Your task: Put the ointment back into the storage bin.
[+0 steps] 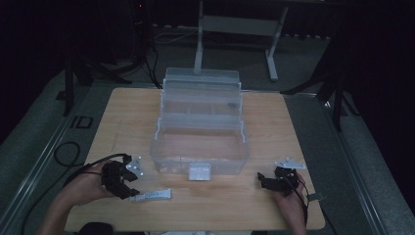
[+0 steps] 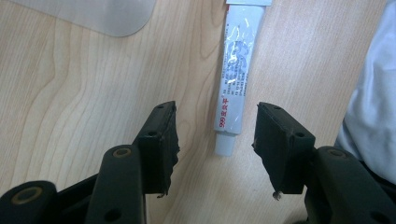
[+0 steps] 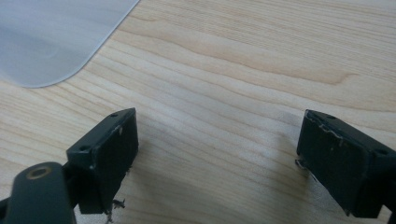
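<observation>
Left claw (image 2: 215, 140) astride tube cap (image 2: 226, 143)

The tube's (image 2: 235, 84) far end is cut off by the top edge; its small print is blurred.

The white tube (image 2: 235, 79) lying on the counter (image 2: 84, 98) carries the one readable marking: red print near its cap end that begins with the digits "999", followed by red Chinese characters too small to make out. Above that run lines of fine grey print and a bluish emblem, both illegible.
</observation>
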### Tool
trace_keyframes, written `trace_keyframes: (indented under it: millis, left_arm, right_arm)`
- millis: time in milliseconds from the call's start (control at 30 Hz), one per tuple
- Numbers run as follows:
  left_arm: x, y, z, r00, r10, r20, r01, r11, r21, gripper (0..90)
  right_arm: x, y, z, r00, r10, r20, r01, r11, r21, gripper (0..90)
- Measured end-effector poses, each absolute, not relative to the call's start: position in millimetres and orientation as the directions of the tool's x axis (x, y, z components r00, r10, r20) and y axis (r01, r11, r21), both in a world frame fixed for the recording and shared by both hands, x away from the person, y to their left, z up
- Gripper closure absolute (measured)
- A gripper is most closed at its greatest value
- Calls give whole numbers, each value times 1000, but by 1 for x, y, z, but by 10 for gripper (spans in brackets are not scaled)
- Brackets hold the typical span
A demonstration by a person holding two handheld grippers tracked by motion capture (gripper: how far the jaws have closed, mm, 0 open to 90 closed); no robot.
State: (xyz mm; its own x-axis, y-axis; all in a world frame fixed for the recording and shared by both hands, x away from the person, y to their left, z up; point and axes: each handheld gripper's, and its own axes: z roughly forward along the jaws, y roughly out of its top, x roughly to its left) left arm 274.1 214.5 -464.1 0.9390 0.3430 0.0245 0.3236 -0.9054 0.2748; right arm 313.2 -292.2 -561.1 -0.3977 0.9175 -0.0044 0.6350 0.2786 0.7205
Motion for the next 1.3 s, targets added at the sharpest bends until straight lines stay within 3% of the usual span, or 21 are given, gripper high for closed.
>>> trace_keyframes:
  millis: [1300]
  left_arm:
    - [281, 177, -481, 961, 275, 20, 272, -958, 85, 514]
  right_arm:
    - [313, -292, -561, -398, 918, -4, 635, 279, 720, 124]
